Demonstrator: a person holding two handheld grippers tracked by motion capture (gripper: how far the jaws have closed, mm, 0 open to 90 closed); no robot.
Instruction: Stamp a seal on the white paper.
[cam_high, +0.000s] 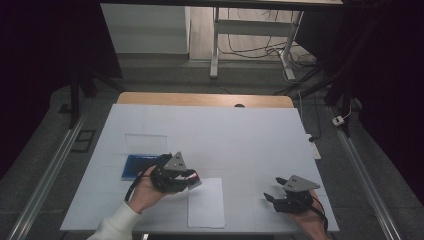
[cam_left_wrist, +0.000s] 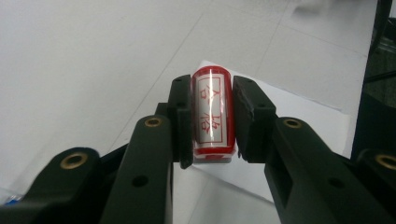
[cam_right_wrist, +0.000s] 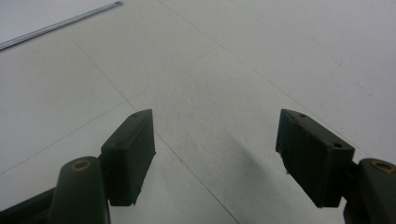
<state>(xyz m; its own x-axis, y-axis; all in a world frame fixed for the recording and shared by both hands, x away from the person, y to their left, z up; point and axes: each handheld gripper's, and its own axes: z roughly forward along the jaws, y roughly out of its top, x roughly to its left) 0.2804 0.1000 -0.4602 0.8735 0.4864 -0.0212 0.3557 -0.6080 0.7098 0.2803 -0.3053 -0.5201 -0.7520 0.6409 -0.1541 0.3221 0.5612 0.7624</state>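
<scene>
A red stamp (cam_left_wrist: 212, 114) with a white label of red characters sits clamped between the pads of my left gripper (cam_left_wrist: 212, 121), which is shut on it. In the high view that left gripper (cam_high: 192, 181) hovers at the left edge of a white sheet of paper (cam_high: 206, 202), the stamp (cam_high: 194, 178) just showing at its tip. The sheet (cam_left_wrist: 299, 121) lies beneath the stamp in the left gripper view. My right gripper (cam_right_wrist: 215, 149) stands open over bare white table, nothing between its jaws; in the high view the right gripper (cam_high: 274, 190) rests near the front right.
A blue ink pad (cam_high: 137, 166) lies left of my left hand, with a clear lid (cam_high: 145, 143) beyond it. The white table cover (cam_high: 225, 135) ends at a wooden edge (cam_high: 205, 99) at the back. Floor rails run along both sides.
</scene>
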